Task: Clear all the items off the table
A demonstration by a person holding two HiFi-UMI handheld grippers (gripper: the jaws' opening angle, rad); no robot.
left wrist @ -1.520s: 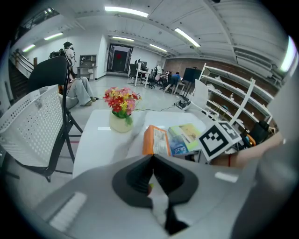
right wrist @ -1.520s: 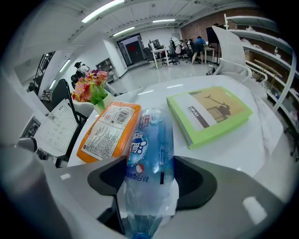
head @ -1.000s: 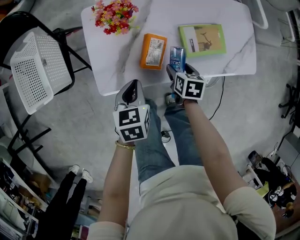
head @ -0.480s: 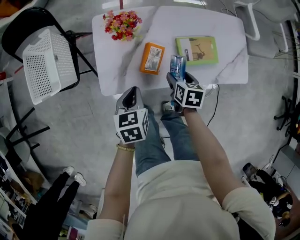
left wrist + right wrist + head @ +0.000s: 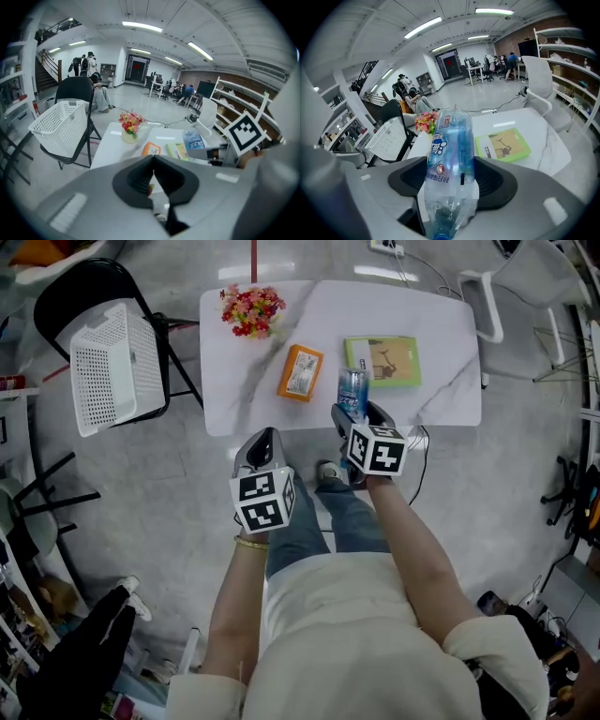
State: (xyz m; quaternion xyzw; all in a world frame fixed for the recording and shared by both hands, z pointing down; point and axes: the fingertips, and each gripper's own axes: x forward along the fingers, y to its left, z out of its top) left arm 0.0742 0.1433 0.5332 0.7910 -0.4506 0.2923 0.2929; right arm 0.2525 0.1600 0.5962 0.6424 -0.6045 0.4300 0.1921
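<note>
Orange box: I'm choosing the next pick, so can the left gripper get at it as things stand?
Probably yes. The left gripper is empty, and the orange box lies in the open on the table with nothing between them. Its jaws are shut, so they would have to open first.

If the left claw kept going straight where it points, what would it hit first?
Probably the white marble-patterned table, near its front edge, just short of the orange cardboard box; depth is unclear.
</note>
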